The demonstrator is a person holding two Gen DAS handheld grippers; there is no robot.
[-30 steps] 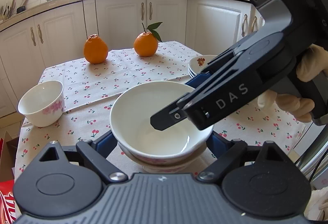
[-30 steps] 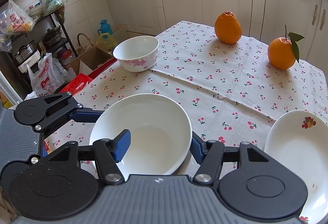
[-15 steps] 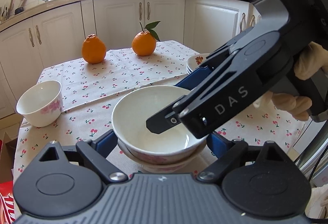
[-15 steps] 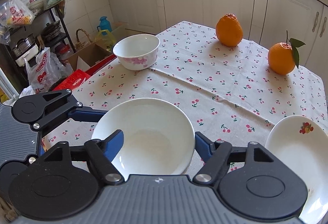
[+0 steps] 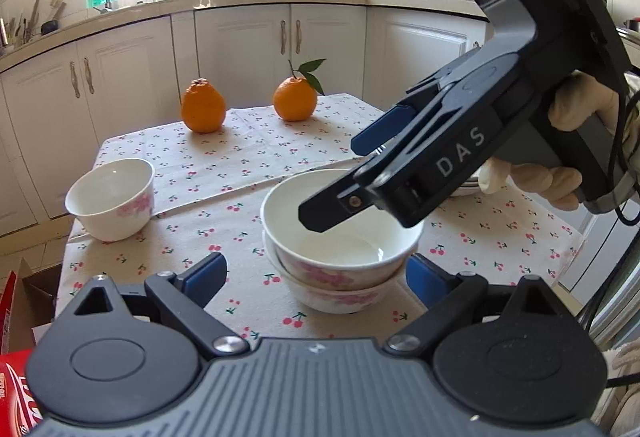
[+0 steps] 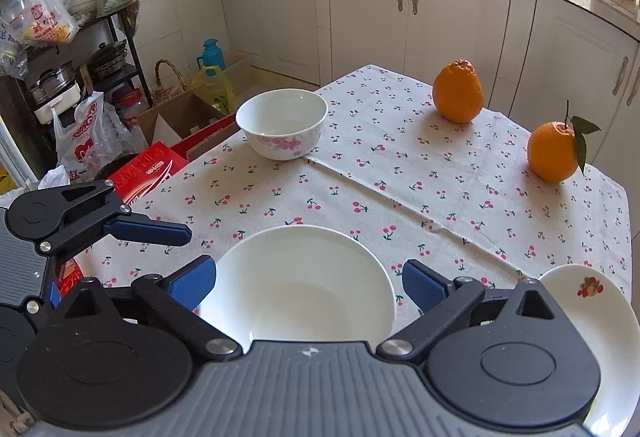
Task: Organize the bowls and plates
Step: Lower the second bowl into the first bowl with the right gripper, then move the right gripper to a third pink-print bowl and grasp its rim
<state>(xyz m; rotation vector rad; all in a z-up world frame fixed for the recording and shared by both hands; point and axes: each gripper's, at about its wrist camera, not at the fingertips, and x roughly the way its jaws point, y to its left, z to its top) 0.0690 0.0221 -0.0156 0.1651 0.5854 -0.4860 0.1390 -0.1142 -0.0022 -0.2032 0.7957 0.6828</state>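
Both jaws have just been opening and now stand wide, empty, clear of the stacked bowls (image 5: 340,237); the lone bowl (image 5: 110,197), nearer the left gripper (image 5: 316,277) than the right gripper (image 6: 308,281), sits by the counter's left edge.

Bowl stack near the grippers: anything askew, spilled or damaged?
Nothing stands out. The top bowl sits nested and level in the lower bowl, both empty and intact. The third bowl stands upright, apart on the tablecloth.
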